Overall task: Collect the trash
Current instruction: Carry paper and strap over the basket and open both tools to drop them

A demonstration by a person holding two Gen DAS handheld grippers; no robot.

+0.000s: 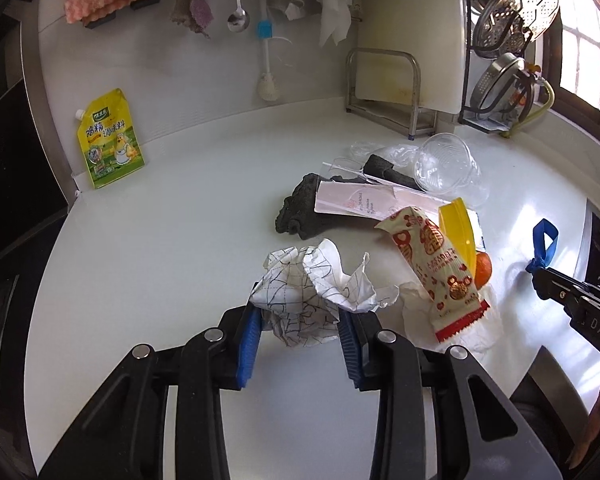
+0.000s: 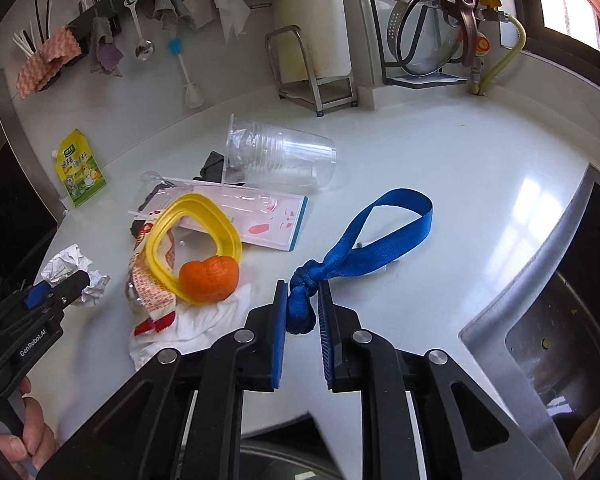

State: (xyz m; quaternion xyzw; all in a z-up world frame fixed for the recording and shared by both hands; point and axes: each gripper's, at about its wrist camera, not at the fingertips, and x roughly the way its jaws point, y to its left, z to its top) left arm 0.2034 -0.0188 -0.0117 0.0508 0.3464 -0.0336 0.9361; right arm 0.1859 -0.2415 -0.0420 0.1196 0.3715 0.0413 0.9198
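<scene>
Nearest the left wrist lens, the left gripper (image 1: 300,330) has its blue pads clamped on a crumpled paper ball (image 1: 308,300) scribbled with black lines, held over the front of the white counter (image 1: 160,240). Far left against the backsplash stands a yellow seasoning pouch (image 1: 109,140). Moving right, a dark grey cloth (image 1: 300,212) lies mid-counter with a pink-and-white flat package (image 1: 364,202) resting across it. Next comes a red-and-white snack wrapper (image 1: 444,276), lying on a white tissue (image 1: 416,312), with a yellow plastic ring (image 1: 458,232) leaning against it and an orange peel (image 1: 483,268) just beside (partly hidden by the ring in this view). Behind them a clear plastic cup (image 1: 446,168) lies on its side.

Farther right, the right gripper (image 2: 303,312) is closed on the knot of a blue ribbon loop (image 2: 380,236), whose loop trails away over the counter. At the right edge the steel sink (image 2: 540,320) opens.
</scene>
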